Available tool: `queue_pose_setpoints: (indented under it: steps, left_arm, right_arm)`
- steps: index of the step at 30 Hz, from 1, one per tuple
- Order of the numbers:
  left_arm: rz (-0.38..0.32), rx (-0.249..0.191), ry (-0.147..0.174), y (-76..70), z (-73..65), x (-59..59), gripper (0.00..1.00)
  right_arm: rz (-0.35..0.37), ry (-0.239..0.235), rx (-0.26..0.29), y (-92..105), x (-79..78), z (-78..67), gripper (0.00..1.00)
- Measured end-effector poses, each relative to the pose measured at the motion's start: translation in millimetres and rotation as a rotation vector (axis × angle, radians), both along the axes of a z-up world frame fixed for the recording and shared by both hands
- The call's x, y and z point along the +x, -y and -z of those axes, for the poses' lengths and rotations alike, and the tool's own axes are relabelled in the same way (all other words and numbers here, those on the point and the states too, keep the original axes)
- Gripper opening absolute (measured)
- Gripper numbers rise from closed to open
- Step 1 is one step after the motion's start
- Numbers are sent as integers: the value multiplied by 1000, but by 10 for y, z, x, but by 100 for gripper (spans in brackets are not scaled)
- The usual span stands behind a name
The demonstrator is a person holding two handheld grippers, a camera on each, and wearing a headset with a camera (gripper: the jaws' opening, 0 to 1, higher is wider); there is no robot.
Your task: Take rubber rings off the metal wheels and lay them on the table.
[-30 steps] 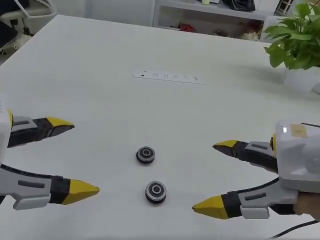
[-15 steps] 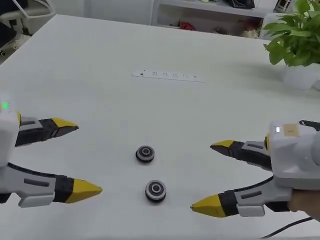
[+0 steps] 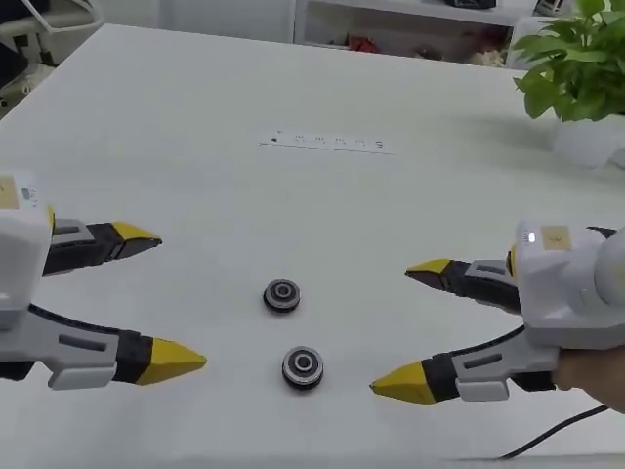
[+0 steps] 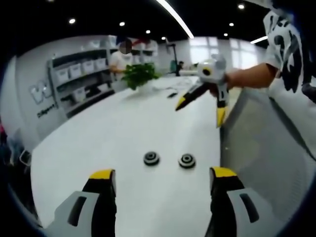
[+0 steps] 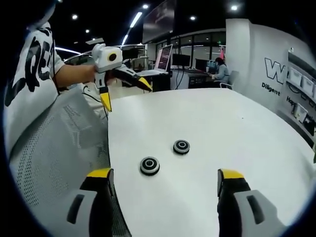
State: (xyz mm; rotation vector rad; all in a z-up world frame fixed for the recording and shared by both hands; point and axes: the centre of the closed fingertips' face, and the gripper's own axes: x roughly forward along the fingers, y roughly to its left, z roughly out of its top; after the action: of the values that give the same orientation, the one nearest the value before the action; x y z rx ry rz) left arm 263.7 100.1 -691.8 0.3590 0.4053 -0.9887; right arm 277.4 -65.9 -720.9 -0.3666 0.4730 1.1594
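Moved: L tongs (image 3: 183, 298) & R tongs (image 3: 389, 330) edged inward a bit; far wheel (image 3: 282, 295), near wheel (image 3: 303, 366) stayed put.
Table (image 3: 195, 117): white, under both tongs.
L tongs: jaws spread wide, empty.
R tongs: same, empty.
Far wheel: abt midway btwn tongs.
Near wheel: btwn the lower jaw tips, close to far wheel, not touching.
Rings (image 3: 303, 384): black, on both wheels.

Head cam overhead; gripper cams opposed across wheels (image 3: 282, 296)

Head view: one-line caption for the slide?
Left gripper and right gripper, both open, flank the far wheel and near wheel, rubber rings on, atop the white table.
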Motion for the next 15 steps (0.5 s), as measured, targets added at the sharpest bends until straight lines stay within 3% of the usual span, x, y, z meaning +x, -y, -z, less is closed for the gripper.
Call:
queue_pose_setpoints:
  steps: [15]
  left_arm:
    - [45, 11, 3, 153, -13, 91, 79]
  right_arm:
    - [-35, 20, 11, -63, 48, 9, 80]
